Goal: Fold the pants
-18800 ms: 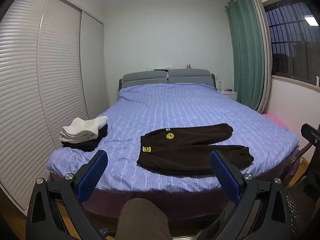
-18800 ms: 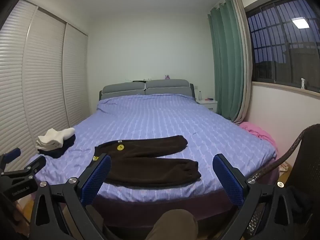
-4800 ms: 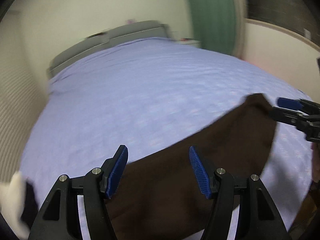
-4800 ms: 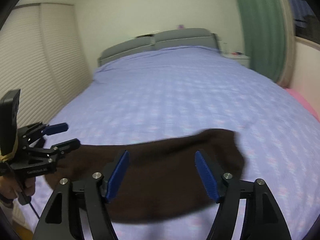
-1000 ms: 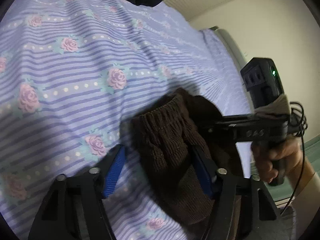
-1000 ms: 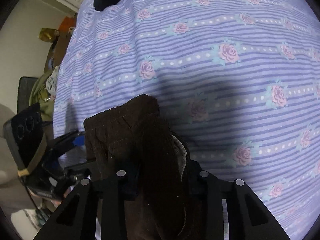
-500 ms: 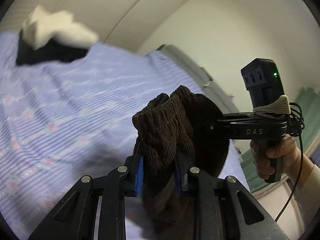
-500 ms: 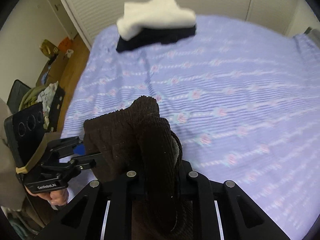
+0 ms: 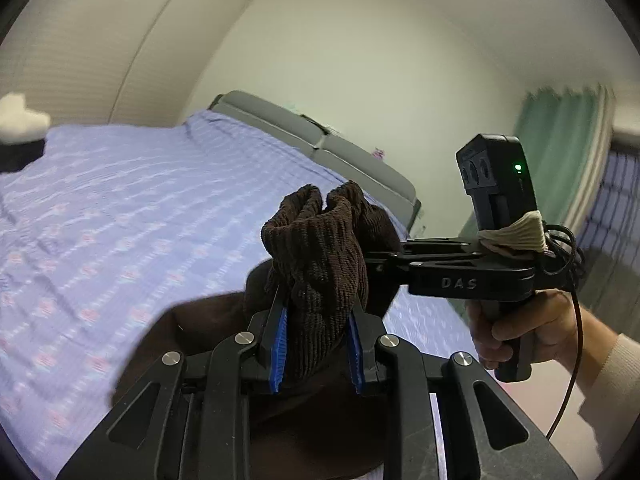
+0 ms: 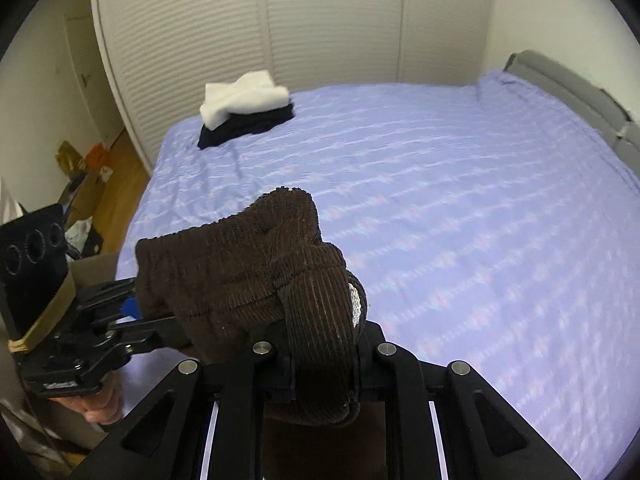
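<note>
You held the brown pants lifted above the bed, each hand-held gripper, left and right, pinching bunched corduroy, probably to carry one end over for a fold.

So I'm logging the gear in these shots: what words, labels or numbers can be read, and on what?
"DAS": on the black body of the right hand-held gripper, seen from the left wrist view.
A pale label on the left hand-held gripper body in the right wrist view: too blurred to read.
Nothing else legible.
</note>
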Available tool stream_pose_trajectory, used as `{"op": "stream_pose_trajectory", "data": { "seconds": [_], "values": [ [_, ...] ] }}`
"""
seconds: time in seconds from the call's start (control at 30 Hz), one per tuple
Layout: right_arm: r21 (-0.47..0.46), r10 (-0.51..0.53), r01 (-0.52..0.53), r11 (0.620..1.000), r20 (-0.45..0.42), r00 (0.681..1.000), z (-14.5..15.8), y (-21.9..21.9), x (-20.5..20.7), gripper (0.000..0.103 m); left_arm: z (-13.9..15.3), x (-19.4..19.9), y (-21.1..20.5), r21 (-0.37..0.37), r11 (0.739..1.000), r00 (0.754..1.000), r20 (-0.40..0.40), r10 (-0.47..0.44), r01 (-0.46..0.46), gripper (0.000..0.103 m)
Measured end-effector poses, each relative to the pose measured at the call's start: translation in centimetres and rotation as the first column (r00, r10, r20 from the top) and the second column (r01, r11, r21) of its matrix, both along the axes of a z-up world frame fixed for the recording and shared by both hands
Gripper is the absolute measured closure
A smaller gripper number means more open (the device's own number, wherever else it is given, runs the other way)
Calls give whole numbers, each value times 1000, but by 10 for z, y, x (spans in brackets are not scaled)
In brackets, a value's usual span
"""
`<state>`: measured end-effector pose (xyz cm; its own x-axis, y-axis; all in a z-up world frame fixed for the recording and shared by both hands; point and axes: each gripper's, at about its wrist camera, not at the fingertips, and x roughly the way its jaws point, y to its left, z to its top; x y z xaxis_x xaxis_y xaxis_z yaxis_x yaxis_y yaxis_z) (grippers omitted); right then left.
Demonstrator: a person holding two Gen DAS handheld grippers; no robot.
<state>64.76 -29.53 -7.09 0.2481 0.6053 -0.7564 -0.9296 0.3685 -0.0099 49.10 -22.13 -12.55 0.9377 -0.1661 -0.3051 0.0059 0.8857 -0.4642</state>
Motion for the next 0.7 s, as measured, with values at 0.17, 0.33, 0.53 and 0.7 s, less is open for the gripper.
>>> {"op": "stream_pose_trajectory", "data": {
  "seconds": [0.17, 0.33, 0.53, 0.7],
  "values": [
    [12, -155, 155, 988, -16, 988, -48, -75, 14, 79, -30, 17, -63, 102, 994, 997, -65, -40, 46, 78],
    [13, -265, 266, 964, -34, 964, -97, -118, 9, 67, -56, 13, -104, 200, 974, 991, -108, -85, 105, 76],
    [21, -391, 392, 920, -38, 920, -118, -157, -7, 42, -69, 1, -124, 231, 964, 985, -137, -103, 133, 70],
    [44, -447, 448, 893, -48, 893, -111, -169, -31, 42, -65, -10, -130, 223, 948, 965, -182, -188, 226, 41]
  ]
}}
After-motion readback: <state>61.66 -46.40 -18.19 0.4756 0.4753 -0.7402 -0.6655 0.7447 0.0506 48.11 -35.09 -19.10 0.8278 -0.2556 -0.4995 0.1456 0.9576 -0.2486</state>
